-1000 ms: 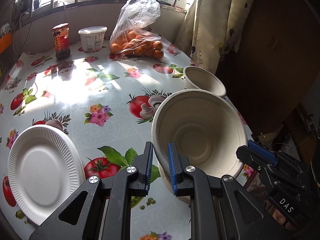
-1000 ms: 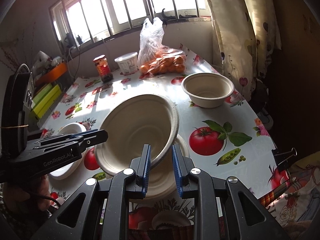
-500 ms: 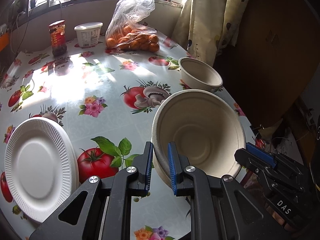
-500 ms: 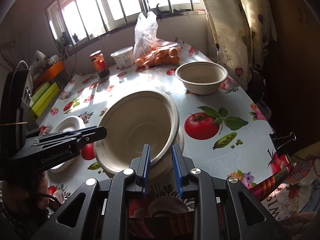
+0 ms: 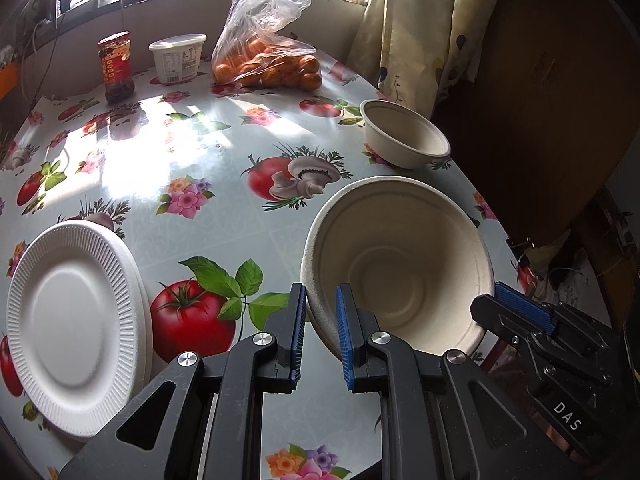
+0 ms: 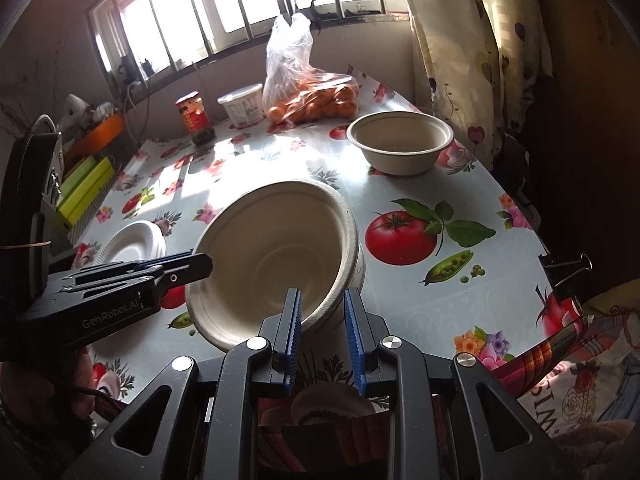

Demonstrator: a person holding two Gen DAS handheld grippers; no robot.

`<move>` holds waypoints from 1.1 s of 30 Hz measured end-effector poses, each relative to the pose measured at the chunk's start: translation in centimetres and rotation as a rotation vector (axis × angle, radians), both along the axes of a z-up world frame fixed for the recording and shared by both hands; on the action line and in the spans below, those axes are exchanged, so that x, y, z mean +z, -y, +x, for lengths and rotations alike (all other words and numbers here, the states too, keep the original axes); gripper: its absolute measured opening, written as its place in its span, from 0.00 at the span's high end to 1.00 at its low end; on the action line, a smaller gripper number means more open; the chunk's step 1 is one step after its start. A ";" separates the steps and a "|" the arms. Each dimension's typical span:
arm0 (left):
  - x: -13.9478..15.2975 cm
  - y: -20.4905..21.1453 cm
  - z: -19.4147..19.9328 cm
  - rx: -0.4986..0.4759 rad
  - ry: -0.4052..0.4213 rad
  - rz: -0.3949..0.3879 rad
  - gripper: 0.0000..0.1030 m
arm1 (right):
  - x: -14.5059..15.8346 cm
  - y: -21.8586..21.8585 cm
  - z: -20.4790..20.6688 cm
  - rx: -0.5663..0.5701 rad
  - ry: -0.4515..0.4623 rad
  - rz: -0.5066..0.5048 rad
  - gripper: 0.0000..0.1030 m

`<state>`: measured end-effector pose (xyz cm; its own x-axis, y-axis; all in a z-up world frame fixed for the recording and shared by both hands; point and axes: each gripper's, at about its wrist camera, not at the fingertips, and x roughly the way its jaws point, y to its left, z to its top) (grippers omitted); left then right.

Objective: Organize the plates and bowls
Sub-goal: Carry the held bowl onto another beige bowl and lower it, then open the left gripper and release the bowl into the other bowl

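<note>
Left wrist view: close above the surface [image 5: 224, 128], angled down toward the window. Right wrist view: same facing, from the right. Shared: tilted bowl [image 5: 400, 264] [image 6: 276, 256], far bowl [image 5: 404, 140] [image 6: 400, 142].

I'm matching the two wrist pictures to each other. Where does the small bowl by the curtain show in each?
Left wrist: small bowl, upper right of centre, beyond the held bowl.
Right wrist: small bowl, upper right of centre.
Shared landmark: bag of oranges, behind it.

Tabletop [image 5: 224, 240] glossy printed oilcloth; bowls [image 5: 400, 264] matt fibrous pulp; plates [image 5: 76, 320] white ribbed paper; bag [image 5: 268, 20] clear crinkled plastic; curtain [image 6: 472, 40] cloth.
</note>
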<state>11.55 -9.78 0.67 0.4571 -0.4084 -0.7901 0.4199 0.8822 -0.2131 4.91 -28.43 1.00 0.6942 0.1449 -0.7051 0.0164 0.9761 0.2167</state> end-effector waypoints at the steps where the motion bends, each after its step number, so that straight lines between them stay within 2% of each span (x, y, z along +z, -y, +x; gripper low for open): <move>1: 0.0 0.0 0.0 0.000 -0.001 0.001 0.84 | -0.1 0.0 0.0 0.001 -0.002 -0.001 0.79; 24: -0.3 0.2 0.2 -0.007 -0.010 0.004 0.82 | -0.5 0.1 0.5 -0.007 -0.017 0.006 0.79; 33: -0.2 0.3 0.2 -0.016 -0.014 -0.012 0.79 | -0.7 0.0 0.7 -0.002 -0.020 0.002 0.71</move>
